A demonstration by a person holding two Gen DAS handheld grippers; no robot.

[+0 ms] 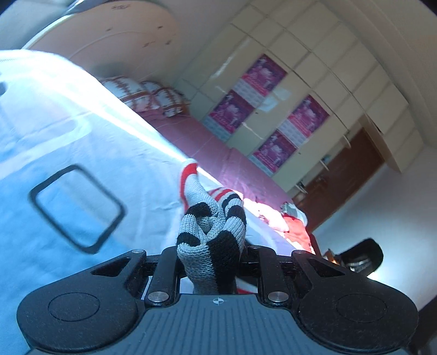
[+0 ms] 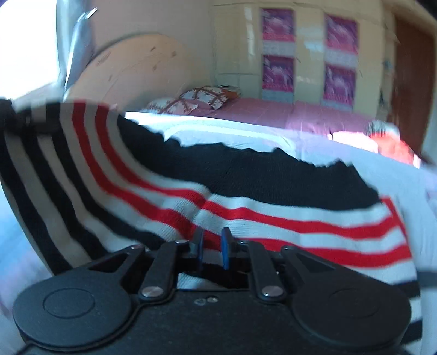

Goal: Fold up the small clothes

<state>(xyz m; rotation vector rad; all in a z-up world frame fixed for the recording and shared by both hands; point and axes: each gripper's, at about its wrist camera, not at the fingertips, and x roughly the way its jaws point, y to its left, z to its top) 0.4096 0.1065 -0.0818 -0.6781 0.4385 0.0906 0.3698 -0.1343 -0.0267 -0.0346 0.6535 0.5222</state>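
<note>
While both clamp | one striped garment (image 2: 245, 196) | two claws: left claw (image 1: 210, 262), right claw (image 2: 213, 251)

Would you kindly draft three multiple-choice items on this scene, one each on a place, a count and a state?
1. Where does the black outlined rectangle lie in the left wrist view?
A. On the white sheet, left of the left claw
B. On the cupboard doors
C. On the pink bedspread

2. How many pink posters hang on the cupboard?
A. Two
B. Four
C. Six

3. What is the left claw doing?
A. Hanging open over the sheet
B. Shut on the striped garment
C. Shut on a pillow

Answers:
1 A: the rectangle is printed on the white sheet.
2 B: four posters show in two columns on the cupboard.
3 B: bunched grey and black knit of the striped garment sits pinched in the left claw.
</note>
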